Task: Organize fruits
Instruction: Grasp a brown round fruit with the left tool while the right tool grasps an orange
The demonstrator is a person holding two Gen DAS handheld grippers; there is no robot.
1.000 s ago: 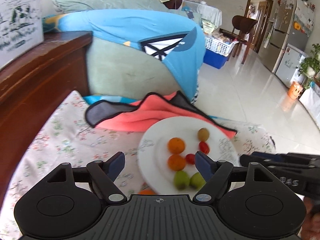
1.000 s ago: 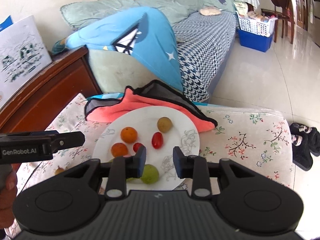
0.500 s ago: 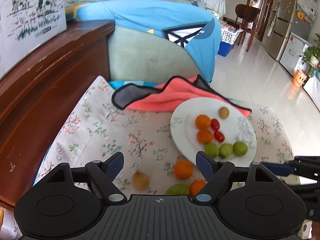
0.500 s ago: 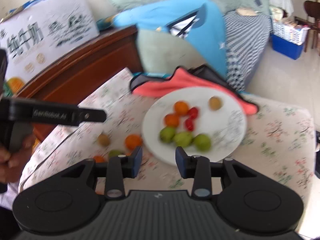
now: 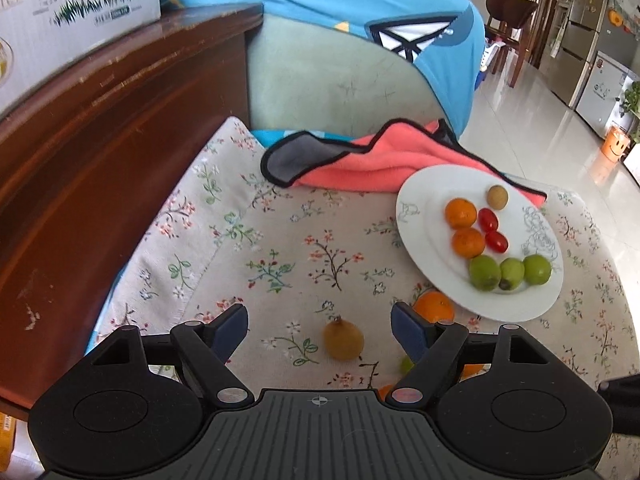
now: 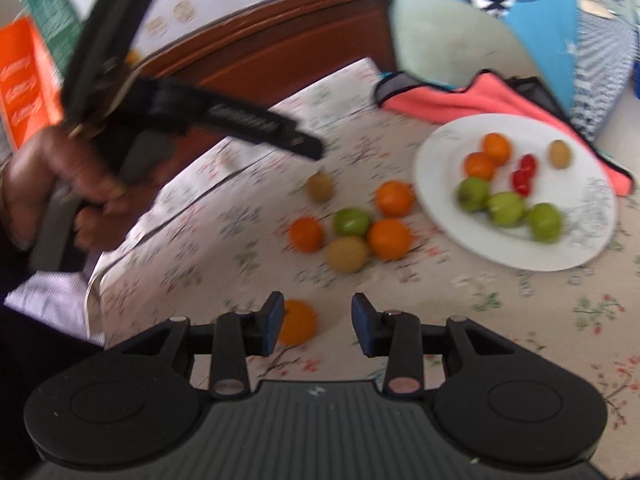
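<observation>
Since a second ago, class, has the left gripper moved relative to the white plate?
Yes. The left gripper has backed off leftward; the white plate now sits far right.

- Smearing with motion blur across the whole right wrist view, the loose fruits (image 6: 348,236) on the floral cloth (image 6: 500,300) losing their edges.
- Hiding partly behind the left gripper (image 5: 319,328): one orange (image 5: 434,306), a green fruit (image 5: 407,364), two further orange pieces.
- Slipping under the plate (image 5: 416,216): the pink towel's (image 5: 384,164) near edge.

Eight fruits sit on the white plate (image 5: 412,216) — oranges, red tomatoes, green ones. Loose fruits (image 6: 390,238) lie clustered on the floral cloth beside it — blurred.
</observation>
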